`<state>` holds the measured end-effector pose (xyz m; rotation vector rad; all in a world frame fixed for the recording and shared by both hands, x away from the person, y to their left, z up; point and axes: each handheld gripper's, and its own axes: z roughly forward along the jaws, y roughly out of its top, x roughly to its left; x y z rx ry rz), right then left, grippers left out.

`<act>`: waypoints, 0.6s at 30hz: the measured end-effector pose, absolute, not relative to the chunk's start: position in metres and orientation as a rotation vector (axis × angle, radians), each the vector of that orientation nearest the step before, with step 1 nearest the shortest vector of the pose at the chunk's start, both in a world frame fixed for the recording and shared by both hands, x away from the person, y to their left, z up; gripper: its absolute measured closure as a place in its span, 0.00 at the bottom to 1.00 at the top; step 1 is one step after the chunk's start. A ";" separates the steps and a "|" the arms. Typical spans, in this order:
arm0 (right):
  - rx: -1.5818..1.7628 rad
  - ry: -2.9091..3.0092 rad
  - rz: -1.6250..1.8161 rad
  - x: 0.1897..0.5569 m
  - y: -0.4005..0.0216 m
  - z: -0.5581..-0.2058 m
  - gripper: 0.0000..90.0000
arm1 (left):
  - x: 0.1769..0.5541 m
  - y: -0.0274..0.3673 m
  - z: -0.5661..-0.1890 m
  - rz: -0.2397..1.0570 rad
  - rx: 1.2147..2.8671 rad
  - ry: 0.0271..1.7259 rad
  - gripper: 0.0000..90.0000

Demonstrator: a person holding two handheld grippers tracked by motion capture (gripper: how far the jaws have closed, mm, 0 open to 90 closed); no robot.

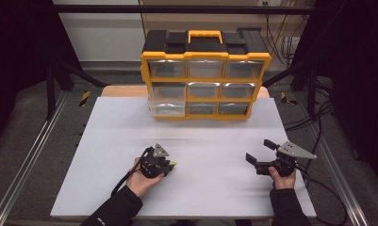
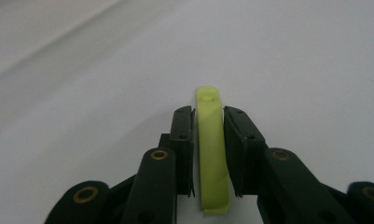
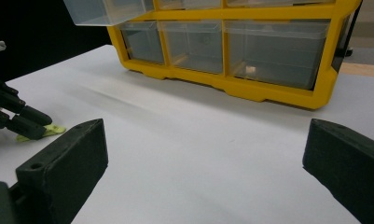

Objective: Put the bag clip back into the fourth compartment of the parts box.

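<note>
A thin yellow-green plastic piece [image 2: 211, 154] stands on edge between the black jaws of my left gripper [image 2: 208, 112], whose pads sit against its two flat sides. From above, my left gripper [image 1: 169, 165] is low over the white table at centre left, and the piece's tip [image 1: 174, 163] pokes out to its right. My right gripper [image 1: 260, 150] hovers at the right with its jaws wide apart and nothing between them. In the right gripper view [image 3: 205, 140] the piece [image 3: 45, 131] shows at the far left under the other gripper's fingers.
A yellow and black drawer organizer [image 1: 205, 80] with clear drawers stands at the table's far edge. Its lower left drawer [image 1: 167, 107] is pulled out toward me. The white tabletop [image 1: 210, 188] is edged by metal rails, and cables hang at the right.
</note>
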<state>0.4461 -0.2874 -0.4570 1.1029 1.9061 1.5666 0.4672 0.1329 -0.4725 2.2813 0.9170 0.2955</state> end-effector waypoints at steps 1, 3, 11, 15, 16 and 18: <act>1.102 1.905 1.566 0.446 -0.287 -0.457 0.01 | 0.467 0.133 -0.472 0.294 2.281 0.918 0.82; 1.103 1.904 1.567 0.446 -0.287 -0.457 0.01 | 0.467 0.133 -0.472 0.293 2.281 0.920 0.83; 1.104 1.904 1.567 0.446 -0.287 -0.457 0.01 | 0.468 0.134 -0.472 0.278 2.284 0.923 0.86; 1.103 1.904 1.567 0.446 -0.287 -0.457 0.01 | 0.468 0.135 -0.472 0.274 2.283 0.924 0.86; 1.103 1.905 1.567 0.446 -0.287 -0.457 0.01 | 0.468 0.135 -0.472 0.273 2.283 0.923 0.86; 1.103 1.906 1.567 0.446 -0.287 -0.457 0.01 | 0.468 0.135 -0.472 0.273 2.282 0.923 0.86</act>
